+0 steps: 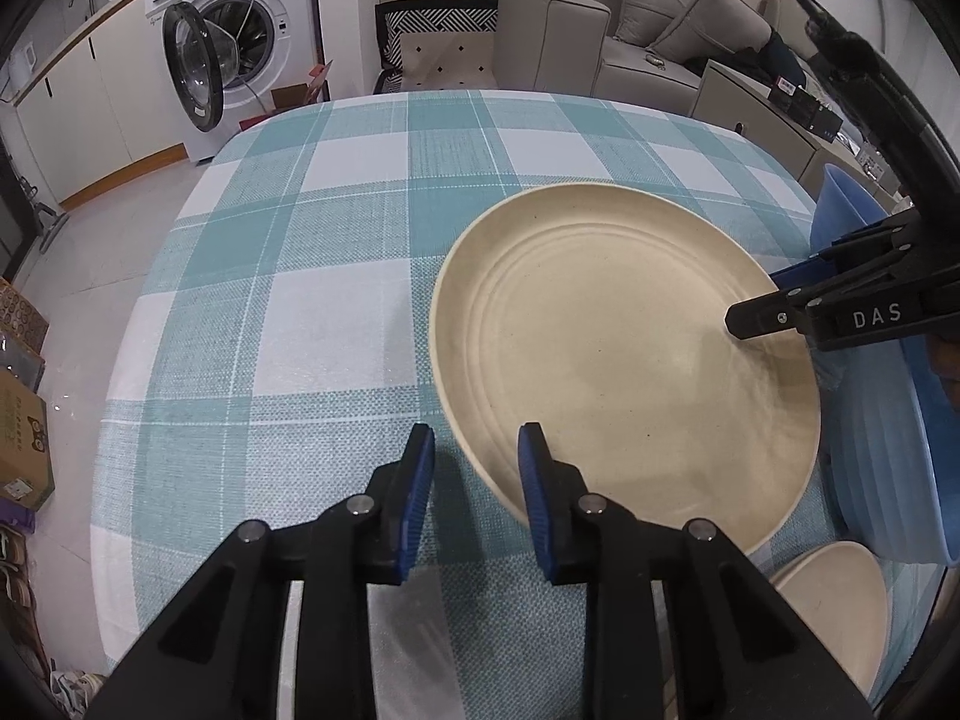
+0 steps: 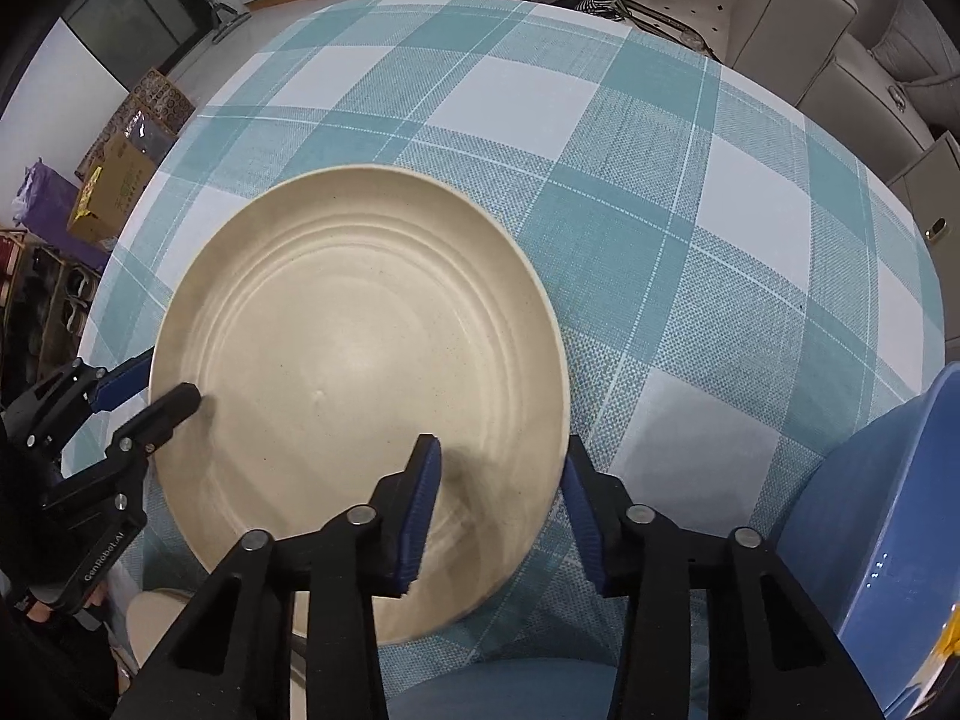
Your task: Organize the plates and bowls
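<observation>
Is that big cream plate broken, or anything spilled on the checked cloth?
Nothing stands out. The cream plate looks whole and clean, with no chips or cracks showing, and the checked tablecloth around it shows no spill.

A teal-and-white checked tablecloth [image 1: 336, 252] covers the table. Beyond its far edge stands a washing machine [image 1: 240, 30] with its door open, and to the right of that a patterned chair [image 1: 438, 42] and a beige sofa [image 1: 636, 24] with cushions. Cardboard boxes [image 1: 21, 420] sit on the floor left of the table.
</observation>
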A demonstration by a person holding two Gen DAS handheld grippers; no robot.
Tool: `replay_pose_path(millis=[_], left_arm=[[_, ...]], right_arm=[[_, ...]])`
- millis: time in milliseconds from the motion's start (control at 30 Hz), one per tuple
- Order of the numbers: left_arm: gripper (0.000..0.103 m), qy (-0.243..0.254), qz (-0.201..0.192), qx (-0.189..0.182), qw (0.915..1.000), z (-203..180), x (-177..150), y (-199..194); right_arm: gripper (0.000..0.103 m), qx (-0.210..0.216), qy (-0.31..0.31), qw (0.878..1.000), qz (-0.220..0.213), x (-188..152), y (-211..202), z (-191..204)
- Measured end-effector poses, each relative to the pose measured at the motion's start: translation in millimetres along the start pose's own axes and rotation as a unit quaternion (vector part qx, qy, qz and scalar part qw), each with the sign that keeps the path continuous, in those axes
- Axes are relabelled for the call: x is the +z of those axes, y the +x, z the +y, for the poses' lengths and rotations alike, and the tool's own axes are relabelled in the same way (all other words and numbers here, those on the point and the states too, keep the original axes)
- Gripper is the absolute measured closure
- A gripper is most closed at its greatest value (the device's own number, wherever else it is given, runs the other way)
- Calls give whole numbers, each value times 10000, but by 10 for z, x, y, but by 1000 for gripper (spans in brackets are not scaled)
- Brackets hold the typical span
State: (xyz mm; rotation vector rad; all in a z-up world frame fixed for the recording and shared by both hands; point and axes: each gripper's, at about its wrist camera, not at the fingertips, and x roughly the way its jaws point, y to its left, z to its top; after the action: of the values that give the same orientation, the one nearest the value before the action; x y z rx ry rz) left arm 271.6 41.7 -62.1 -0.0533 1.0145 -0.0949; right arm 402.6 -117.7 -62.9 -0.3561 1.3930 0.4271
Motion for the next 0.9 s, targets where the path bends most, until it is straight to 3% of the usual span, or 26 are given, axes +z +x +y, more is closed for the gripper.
replay_pose_path(millis=[533, 900], left_arm=[[84, -16, -99, 10, 9999, -27, 5, -62], [85, 0, -333, 241, 9992, 2, 10, -221]], right_arm=[[82, -110, 14, 9998, -186, -108, -81, -78], [84, -57, -20, 9990, -438, -192, -240, -28]])
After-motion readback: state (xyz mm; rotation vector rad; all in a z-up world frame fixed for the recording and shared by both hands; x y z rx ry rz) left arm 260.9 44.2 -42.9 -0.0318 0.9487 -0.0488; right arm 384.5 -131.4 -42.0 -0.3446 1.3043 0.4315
